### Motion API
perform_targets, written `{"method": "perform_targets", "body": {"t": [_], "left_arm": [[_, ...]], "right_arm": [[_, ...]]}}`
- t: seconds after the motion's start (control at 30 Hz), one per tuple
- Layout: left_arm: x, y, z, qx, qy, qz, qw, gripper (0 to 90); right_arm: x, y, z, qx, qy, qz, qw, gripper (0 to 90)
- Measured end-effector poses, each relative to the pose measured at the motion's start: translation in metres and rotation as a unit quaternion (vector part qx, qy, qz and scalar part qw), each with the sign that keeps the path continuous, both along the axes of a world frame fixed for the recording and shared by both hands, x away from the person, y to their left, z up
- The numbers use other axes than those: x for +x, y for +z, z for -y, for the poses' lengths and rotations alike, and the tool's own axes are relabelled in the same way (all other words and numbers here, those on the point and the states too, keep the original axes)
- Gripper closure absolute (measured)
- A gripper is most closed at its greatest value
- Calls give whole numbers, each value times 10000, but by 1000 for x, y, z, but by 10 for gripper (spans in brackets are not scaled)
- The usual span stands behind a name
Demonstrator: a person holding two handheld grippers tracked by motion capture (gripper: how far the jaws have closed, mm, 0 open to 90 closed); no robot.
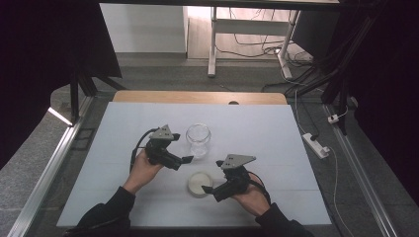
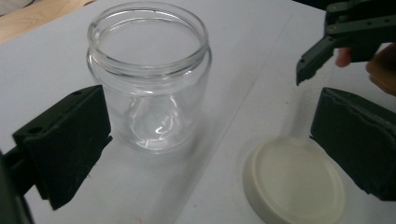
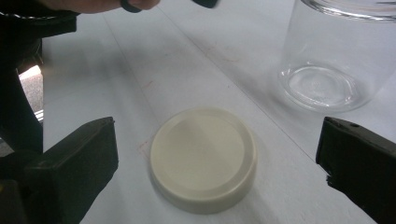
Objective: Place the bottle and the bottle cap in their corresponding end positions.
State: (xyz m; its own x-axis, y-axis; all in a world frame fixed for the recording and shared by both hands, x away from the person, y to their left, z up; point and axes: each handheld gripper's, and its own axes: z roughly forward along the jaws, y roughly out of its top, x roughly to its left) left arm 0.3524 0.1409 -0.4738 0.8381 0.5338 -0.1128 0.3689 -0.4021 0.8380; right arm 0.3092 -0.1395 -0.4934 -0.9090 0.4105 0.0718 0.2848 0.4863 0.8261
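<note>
An empty clear glass jar (image 1: 198,139) (image 2: 148,77) (image 3: 339,56) stands upright and uncapped on the white table. Its cream lid (image 1: 200,183) (image 2: 294,182) (image 3: 204,157) lies flat on the table nearer to the person. My left gripper (image 1: 187,159) (image 2: 210,140) is open just left of the jar, jaws spread wide with nothing held. My right gripper (image 1: 211,192) (image 3: 219,158) is open beside the lid, which lies on the table between and ahead of its two jaws, untouched.
The white tabletop (image 1: 257,133) has a wooden strip along its far edge (image 1: 197,97). A power strip (image 1: 316,144) and cables lie on the floor to the right. Desk legs (image 1: 212,44) stand beyond the table.
</note>
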Motion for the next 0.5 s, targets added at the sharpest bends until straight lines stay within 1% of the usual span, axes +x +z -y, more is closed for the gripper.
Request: {"method": "perform_targets", "body": {"t": [0.1, 0.17, 0.27, 0.4, 0.5], "left_arm": [[-8, 1, -4, -26, -9, -4, 10000, 0], [-13, 2, -6, -61, -14, -41, 10000, 0], [-20, 3, -11, -134, -45, -104, 9998, 0], [-29, 4, -16, -297, -82, -197, 9993, 0], [-37, 4, -20, -320, -82, -215, 9992, 0]], "right_arm": [[-2, 2, 3, -4, -25, 2, 10000, 0], [-4, 4, 5, -8, -49, 25, 10000, 0], [-7, 7, 8, 0, -84, 63, 9999, 0], [-11, 11, 13, 31, -89, 105, 9999, 0], [-14, 12, 17, 19, -119, 118, 9999, 0]]}}
